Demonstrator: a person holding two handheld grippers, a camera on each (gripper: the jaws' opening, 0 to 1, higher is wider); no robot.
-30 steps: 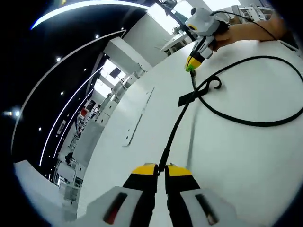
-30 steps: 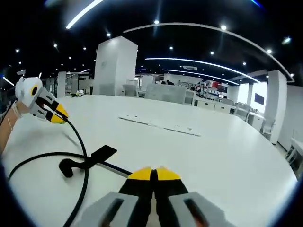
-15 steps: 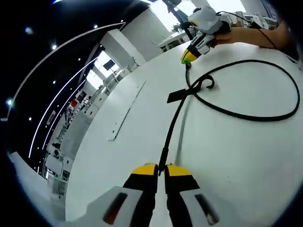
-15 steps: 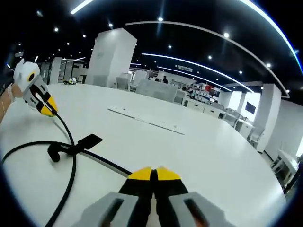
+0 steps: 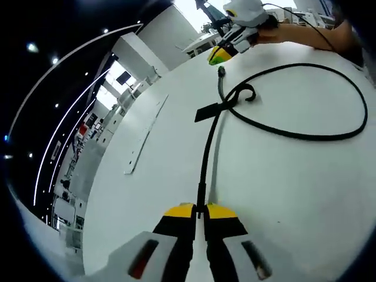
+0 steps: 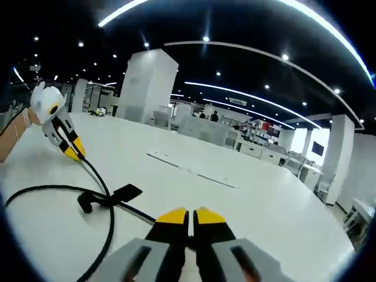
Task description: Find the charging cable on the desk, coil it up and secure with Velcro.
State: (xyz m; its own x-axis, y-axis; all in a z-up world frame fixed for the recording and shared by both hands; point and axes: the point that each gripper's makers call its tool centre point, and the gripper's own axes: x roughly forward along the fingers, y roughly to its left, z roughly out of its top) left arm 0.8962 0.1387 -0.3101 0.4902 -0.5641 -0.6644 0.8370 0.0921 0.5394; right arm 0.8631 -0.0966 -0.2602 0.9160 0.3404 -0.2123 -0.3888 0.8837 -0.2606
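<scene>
Two grippers work one cable [image 5: 207, 158] on the desk [image 5: 282, 194]: left gripper [image 5: 200, 212] clenches its end at 6 o'clock; right gripper [image 6: 189, 215] looks slightly parted, released. Regrip before coiling.

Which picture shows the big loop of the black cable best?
The left gripper view: the cable lies open across the white desk as one whole loop. The right gripper view catches just part of its curve at the left edge.

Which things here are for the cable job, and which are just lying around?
For the job: black cable, its Velcro strap, left gripper, right gripper.
Just around: flat strip on the desk, far-off office furniture.
</scene>
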